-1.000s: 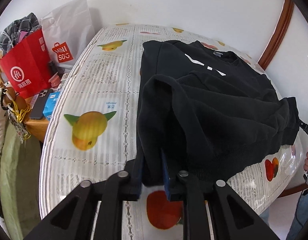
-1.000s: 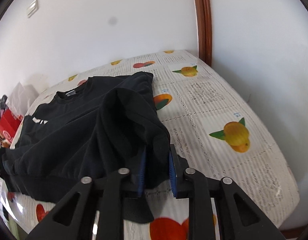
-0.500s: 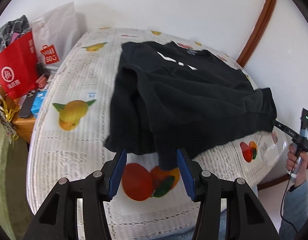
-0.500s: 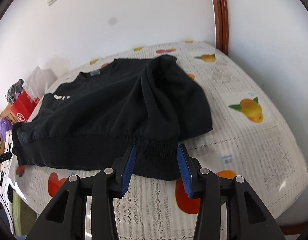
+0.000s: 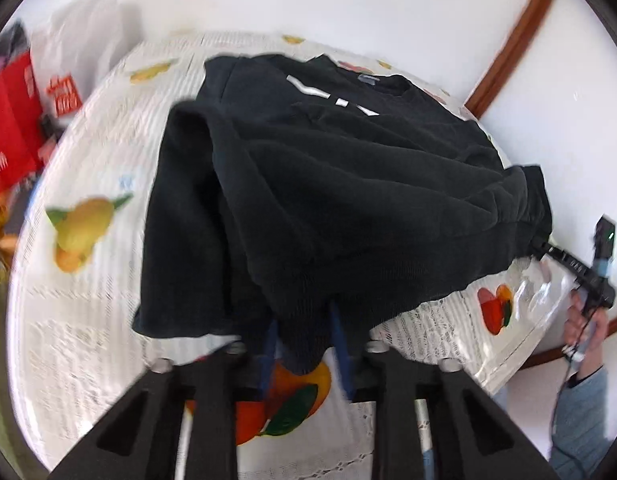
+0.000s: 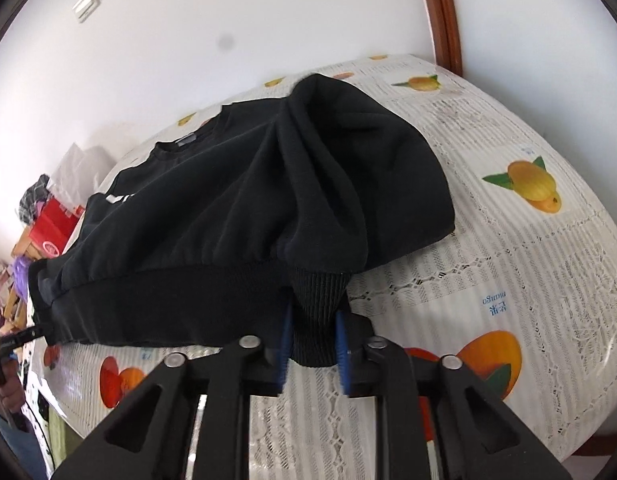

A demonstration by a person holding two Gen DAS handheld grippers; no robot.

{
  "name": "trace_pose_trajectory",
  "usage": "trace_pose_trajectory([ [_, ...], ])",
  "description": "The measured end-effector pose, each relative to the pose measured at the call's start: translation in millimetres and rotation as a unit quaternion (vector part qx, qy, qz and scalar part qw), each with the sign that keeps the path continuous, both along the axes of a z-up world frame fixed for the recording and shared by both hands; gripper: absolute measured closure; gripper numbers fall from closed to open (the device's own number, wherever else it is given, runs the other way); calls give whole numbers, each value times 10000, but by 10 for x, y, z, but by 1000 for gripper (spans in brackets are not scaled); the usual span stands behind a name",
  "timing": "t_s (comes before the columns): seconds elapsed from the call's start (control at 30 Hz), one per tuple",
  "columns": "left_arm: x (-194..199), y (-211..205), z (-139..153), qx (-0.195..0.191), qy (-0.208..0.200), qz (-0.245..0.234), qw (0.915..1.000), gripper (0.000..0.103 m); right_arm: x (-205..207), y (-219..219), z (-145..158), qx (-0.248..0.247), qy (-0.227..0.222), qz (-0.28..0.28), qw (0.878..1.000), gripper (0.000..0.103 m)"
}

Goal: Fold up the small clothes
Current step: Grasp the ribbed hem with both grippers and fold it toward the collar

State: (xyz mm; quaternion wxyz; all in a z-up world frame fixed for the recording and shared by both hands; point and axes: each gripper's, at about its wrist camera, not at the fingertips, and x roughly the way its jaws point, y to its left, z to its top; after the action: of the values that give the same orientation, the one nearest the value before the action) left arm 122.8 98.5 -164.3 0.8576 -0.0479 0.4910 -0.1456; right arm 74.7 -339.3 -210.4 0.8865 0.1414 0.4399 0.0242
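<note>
A black long-sleeved sweatshirt with white chest lettering (image 5: 348, 184) is spread across a round table covered by a white lace cloth printed with fruit pictures (image 5: 88, 304), collar toward the wall, ribbed hem toward the near edge. Both sleeves are folded in over the body. In the left wrist view, a ribbed black cuff (image 5: 304, 340) is seen hanging down between the blue pads of the left gripper (image 5: 304, 344); the jaws are drawn in narrow around the cuff, pads at its sides, though motion blur makes the contact hard to judge. In the right wrist view, the other ribbed cuff (image 6: 314, 312) is pinched between the blue pads of the right gripper (image 6: 312, 344), jaws closed most of the way on the knit, the sleeve (image 6: 340, 184) rising from it in a bunched ridge over the body. The hem band (image 6: 168, 304) is seen lifted slightly at the table's edge. Beyond the table on the left side, a red paper shopping bag (image 5: 8, 128) and a white plastic bag with a red logo (image 5: 68, 64) are seen, blurred. A brown wooden door frame (image 6: 440, 12) is seen against the white wall (image 6: 228, 8).
</note>
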Motion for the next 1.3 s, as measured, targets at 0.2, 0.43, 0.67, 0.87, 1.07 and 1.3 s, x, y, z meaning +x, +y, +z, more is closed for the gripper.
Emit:
trace_pose_trajectory([
  [0.2,-110,59,314,-167,-369,0,9992,95,-118,55,353,26,-456,189,9988,89],
  [0.43,40,174,731,-550,-811,254,9949,96,-3,29,820,448,-1097,203,9927,89],
  [0.67,421,184,894,-421,-1109,481,9918,96,391,26,1031,597,-1257,-5,9903,89],
  [0.87,842,144,859,-302,-1083,593,9919,96,766,-28,1024,732,-1236,-139,9895,89],
  [1.07,1242,76,713,-98,-988,601,9932,96,1189,-26,806,711,-1034,-307,9916,89],
  [1.3,1653,34,518,-69,-804,589,9950,95,1622,-18,520,702,-766,-470,9935,89],
])
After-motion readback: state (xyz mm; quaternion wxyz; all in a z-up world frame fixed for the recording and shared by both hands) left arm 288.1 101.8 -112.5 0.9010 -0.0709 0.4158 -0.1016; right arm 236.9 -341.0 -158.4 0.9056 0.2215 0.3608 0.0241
